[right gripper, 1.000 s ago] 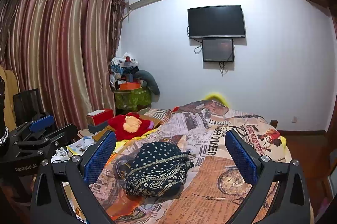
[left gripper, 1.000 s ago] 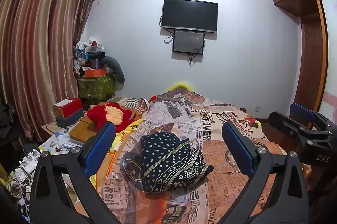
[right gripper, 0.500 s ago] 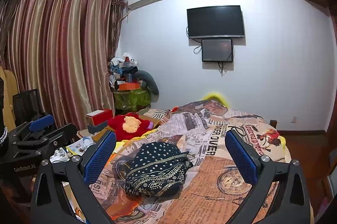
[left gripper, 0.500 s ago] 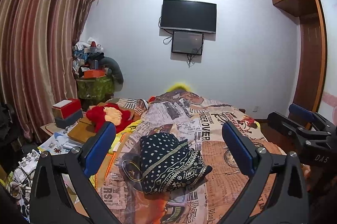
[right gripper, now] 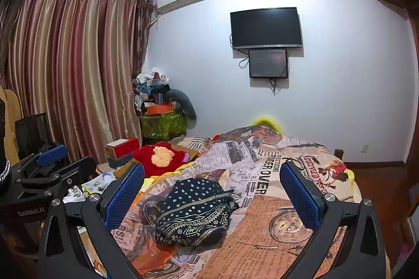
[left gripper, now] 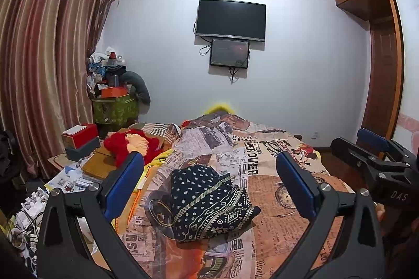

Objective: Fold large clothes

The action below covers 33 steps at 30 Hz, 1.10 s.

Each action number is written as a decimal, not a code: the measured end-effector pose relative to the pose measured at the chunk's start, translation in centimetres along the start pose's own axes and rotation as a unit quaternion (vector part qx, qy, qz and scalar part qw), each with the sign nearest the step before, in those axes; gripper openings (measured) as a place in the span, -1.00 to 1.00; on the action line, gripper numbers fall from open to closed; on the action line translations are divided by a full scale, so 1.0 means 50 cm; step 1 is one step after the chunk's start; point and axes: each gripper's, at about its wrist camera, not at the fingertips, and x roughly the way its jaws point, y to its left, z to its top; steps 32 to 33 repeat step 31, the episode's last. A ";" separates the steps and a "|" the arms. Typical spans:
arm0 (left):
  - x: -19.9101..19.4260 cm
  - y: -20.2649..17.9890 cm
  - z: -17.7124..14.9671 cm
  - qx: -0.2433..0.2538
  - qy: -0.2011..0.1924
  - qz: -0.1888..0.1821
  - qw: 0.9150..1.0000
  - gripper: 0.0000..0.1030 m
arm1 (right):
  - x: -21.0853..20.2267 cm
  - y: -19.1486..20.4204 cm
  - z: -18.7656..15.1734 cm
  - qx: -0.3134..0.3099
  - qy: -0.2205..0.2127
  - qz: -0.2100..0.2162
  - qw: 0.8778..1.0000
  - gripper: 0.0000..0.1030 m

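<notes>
The dark patterned garment (left gripper: 209, 203) lies bunched in a low heap on the newspaper-print bedspread (left gripper: 277, 203), toward the near left part of the bed. We see dotted cloth on its upper half and zigzag banding on its lower half, with a pale striped band running across it on a diagonal. In the left wrist view that band, and the heap's longer run, go from about 8 o'clock up to 2 o'clock.

From our left gripper (left gripper: 209, 187) the heap sits dead ahead, framed between the two blue pads, slightly below the line joining the tips. Those fingers stand spread wide and hold nothing. From our right gripper (right gripper: 212, 195) the same garment (right gripper: 195, 213) lies ahead and toward 7 o'clock, closer to the left pad than the right. These fingers are also spread wide and empty.

Both grippers hang above the bed, well apart from the cloth. We judge the left the better centred on it, so it would go straight forward and down, while the right must shift toward 9 o'clock to reach an edge. At 10 o'clock from the garment a red plush toy (left gripper: 131, 145) rests beside the bed.
</notes>
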 end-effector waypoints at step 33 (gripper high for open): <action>-0.007 -0.010 0.001 0.009 -0.003 -0.008 1.000 0.98 | -0.003 0.003 0.001 0.005 0.001 -0.003 1.000 1.00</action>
